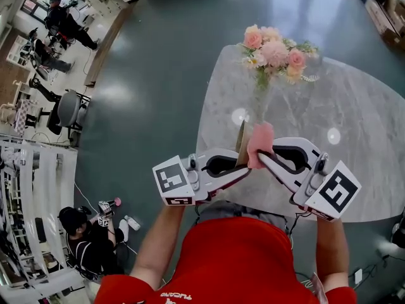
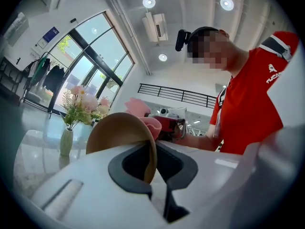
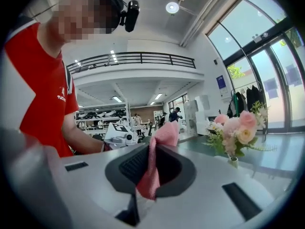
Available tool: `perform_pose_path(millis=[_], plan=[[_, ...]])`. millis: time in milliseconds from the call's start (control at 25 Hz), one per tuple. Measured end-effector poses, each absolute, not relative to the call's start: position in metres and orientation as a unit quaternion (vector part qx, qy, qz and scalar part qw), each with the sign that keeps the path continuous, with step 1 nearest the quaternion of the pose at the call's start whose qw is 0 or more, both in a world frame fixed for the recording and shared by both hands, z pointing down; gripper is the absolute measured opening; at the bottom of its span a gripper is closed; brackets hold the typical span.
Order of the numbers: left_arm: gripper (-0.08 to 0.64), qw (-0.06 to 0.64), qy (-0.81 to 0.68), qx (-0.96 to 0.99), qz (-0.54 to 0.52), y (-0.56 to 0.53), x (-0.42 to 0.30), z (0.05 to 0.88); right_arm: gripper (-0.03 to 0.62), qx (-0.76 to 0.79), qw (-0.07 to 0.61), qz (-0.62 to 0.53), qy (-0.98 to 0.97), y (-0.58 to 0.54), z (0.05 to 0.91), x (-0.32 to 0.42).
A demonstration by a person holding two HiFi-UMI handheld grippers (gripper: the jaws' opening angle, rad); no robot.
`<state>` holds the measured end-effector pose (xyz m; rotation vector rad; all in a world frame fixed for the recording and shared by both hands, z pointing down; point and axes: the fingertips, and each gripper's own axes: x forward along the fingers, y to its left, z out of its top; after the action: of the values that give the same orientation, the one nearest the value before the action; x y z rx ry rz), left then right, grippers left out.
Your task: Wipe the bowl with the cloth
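My left tongs [image 2: 151, 173] are clenched on the rim of the bowl [image 2: 119, 132], which is held on edge. My right tongs [image 3: 147, 178] are clenched on the cloth [image 3: 164, 135], and its bunched free end lies against the side of the bowl facing them. Both tongs point roughly level toward each other, in the air above the near edge of the surface [image 1: 354, 125]. Flowers [image 1: 275, 52] stand at the far edge, well apart.
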<state>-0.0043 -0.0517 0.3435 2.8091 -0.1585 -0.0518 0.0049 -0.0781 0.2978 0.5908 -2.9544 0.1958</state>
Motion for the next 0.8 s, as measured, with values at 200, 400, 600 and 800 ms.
perform_pose_path(millis=[200, 400, 600, 800], plan=[[0.021, 0.150, -0.032, 0.988, 0.003, -0.040, 0.001, 0.349, 0.025, 0.229, 0.066, 0.063, -0.969, -0.096, 0.303, 0.009], [0.021, 0.144, -0.035, 0.989, 0.018, -0.039, 0.000, 0.353, 0.025, 0.206, 0.066, 0.063, -0.974, -0.078, 0.301, 0.005], [0.023, 0.137, -0.017, 0.990, 0.032, -0.031, 0.003, 0.356, 0.025, 0.232, 0.069, 0.066, -0.968, -0.094, 0.311, 0.010], [0.023, 0.126, -0.014, 0.991, 0.046, -0.032, 0.005, 0.361, 0.025, 0.235, 0.061, 0.086, -0.966, -0.102, 0.316, 0.015]])
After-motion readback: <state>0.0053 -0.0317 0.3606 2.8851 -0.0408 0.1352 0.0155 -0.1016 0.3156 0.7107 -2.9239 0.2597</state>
